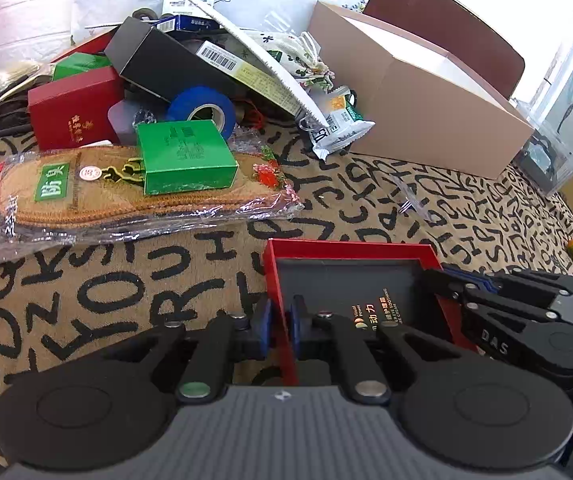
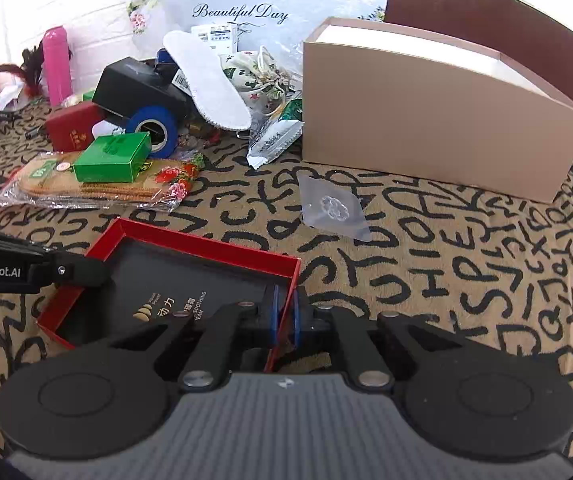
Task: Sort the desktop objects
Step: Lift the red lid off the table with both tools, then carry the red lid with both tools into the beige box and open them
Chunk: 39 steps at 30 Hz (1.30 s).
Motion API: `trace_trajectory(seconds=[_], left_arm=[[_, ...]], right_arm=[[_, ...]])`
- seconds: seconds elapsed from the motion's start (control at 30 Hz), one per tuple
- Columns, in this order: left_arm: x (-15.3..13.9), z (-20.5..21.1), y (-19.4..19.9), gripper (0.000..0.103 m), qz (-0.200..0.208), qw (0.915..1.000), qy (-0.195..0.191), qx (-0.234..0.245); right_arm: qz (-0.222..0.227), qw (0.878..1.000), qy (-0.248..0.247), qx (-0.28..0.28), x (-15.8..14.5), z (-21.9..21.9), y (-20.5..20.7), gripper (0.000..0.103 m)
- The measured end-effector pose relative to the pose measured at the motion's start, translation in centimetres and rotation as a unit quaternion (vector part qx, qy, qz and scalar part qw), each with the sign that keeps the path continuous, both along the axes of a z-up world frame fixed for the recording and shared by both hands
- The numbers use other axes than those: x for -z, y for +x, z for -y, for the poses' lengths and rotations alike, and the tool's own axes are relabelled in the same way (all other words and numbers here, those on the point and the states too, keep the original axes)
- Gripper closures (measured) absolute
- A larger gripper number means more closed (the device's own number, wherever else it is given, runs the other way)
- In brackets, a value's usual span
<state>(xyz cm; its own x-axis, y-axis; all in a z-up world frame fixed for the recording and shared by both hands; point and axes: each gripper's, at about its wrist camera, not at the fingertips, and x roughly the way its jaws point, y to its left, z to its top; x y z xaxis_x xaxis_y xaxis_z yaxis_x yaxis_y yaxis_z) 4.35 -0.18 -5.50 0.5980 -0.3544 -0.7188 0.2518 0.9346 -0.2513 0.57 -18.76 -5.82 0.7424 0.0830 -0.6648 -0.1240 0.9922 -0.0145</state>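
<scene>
A shallow red box [image 1: 348, 249] with a black printed lining sits on the letter-print cloth. It also shows in the right wrist view [image 2: 190, 240]. My left gripper [image 1: 281, 324] is shut on its left wall. My right gripper [image 2: 284, 316] is shut on its right wall; it also shows at the right of the left wrist view [image 1: 446, 280]. A large open beige box [image 1: 418, 92] stands at the back right and also appears in the right wrist view [image 2: 438, 120].
A pile lies at the back left: a green box [image 1: 186, 156] on packaged insoles [image 1: 126, 196], blue tape roll [image 1: 202, 110], dark red box [image 1: 72, 110], black box [image 1: 158, 60], white insole [image 2: 206, 80], snack packet [image 1: 340, 124]. A small clear bag [image 2: 332, 206] lies mid-cloth.
</scene>
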Motion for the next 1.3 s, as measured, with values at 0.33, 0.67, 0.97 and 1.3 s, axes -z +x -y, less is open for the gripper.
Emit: trace_trajectory(seconds=[0.33, 0.67, 0.97, 1.3], left_arm=[[0.0, 0.6, -0.4, 0.094, 0.004, 1.0000, -0.001, -0.003], [-4.9, 3.0, 0.3, 0.099, 0.051, 0.9984, -0.018, 0.017], [-12.9, 8.4, 6.1, 0.099, 0.143, 0.9882, -0.050, 0.023], [-13.6, 13.4, 17.1, 0.099, 0.107, 0.9932, -0.041, 0.015]], right_arm=[[0.002, 1.000, -0.003, -0.006, 0.2, 0.2, -1.2, 0.098], [0.074, 0.997, -0.012, 0.012, -3.6, 2.2, -1.4, 0.103], [0.179, 0.983, -0.034, 0.027, -11.8, 7.6, 3.0, 0.103], [0.167, 0.984, -0.040, 0.042, -14.5, 12.5, 14.5, 0.103]])
